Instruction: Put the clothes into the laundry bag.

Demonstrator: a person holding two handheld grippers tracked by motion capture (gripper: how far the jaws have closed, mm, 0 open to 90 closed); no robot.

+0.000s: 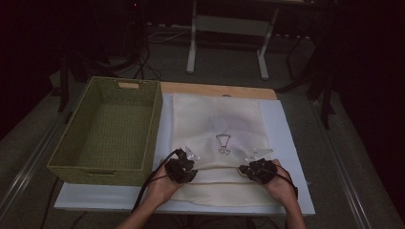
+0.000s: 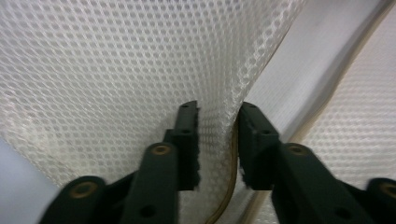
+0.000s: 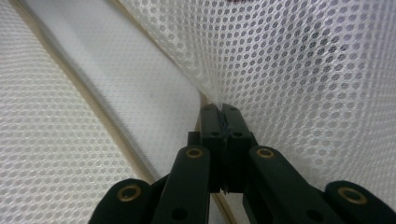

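Note:
A cream mesh cloth (image 1: pixel 217 119) with a small dark printed figure (image 1: pixel 223 143) lies flat on the white table top (image 1: pixel 289 157). Both grippers rest on its near part, where a fold runs across. My left gripper (image 1: pixel 187 157) stands open, its jaws apart, with a raised fold of the mesh cloth (image 2: pixel 116 70) and its tan seam between them (image 2: pixel 217 114). My right gripper (image 1: pixel 252 162) is shut on a pinch of the mesh cloth (image 3: pixel 303 60), the jaws pressed together (image 3: pixel 221 109) at the fold's edge. A hand holds each gripper.
A green woven basket (image 1: pixel 71 152) stands with nothing in it at the table's left, close to the left hand. A wooden board edge (image 1: pixel 219 89) shows beyond the cloth. Desk legs (image 1: pixel 192 52) and cables lie on the floor behind.

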